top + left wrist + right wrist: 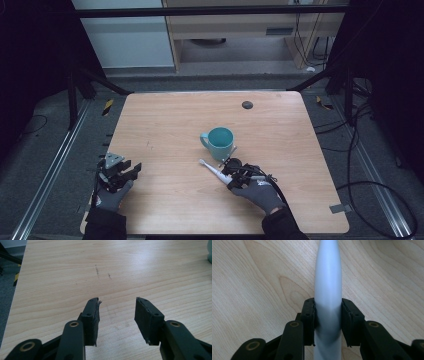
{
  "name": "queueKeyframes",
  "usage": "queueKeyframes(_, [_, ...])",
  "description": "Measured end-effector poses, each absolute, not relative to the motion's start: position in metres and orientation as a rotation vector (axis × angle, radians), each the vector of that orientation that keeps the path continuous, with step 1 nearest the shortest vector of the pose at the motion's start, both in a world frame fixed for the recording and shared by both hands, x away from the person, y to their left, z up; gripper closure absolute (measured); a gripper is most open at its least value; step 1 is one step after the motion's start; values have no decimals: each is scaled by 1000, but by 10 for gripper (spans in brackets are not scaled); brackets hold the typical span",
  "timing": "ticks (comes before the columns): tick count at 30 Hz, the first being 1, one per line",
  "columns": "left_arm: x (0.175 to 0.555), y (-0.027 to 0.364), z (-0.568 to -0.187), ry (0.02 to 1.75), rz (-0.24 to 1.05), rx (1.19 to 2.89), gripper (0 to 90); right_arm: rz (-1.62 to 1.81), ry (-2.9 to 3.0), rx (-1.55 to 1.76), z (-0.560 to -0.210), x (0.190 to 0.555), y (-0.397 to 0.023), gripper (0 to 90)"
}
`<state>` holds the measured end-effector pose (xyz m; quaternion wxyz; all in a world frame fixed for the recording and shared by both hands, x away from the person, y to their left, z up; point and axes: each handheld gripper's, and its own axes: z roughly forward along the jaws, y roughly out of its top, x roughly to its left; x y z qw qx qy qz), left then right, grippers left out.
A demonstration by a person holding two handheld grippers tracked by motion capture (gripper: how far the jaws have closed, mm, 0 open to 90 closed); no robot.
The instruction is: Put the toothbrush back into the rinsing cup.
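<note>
Pale wood makes up the one table (165, 130) I work at, the biggest thing before me. On it stands one teal mug (219, 142), near the middle, its handle turned to the left. Just nearer than the mug lies one white toothbrush (214, 171), slanting from its brush head on the left toward my right hand. One small dark round spot (247, 105) sits far off by the table's far edge; I cannot make out what it is.

I hold two grippers. My right gripper (328, 307) has its two black jaws pressed against the sides of the toothbrush's white handle (328, 287), pinching it where it lies low on the wood. My left gripper (116, 305) rests at the near left corner of the table, jaws spread apart with nothing but bare wood between them.

In the right gripper view the toothbrush is blurred, and its far end is cut off at the top edge. In the left gripper view a sliver of the mug (210, 251) shows at the right edge, the rest cut off.
</note>
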<state>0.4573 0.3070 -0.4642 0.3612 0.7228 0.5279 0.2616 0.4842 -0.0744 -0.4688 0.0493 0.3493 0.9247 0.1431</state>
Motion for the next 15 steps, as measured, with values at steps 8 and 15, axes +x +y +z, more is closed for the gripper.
queueKeyframes(8, [457,308,-464,1362,674,1863,541,541,2814,1050,-461,479,-80,664])
queueKeyframes(15, [458,307,-464,1360,673,1862,541,753,2762,1020,-442,469,-82,664])
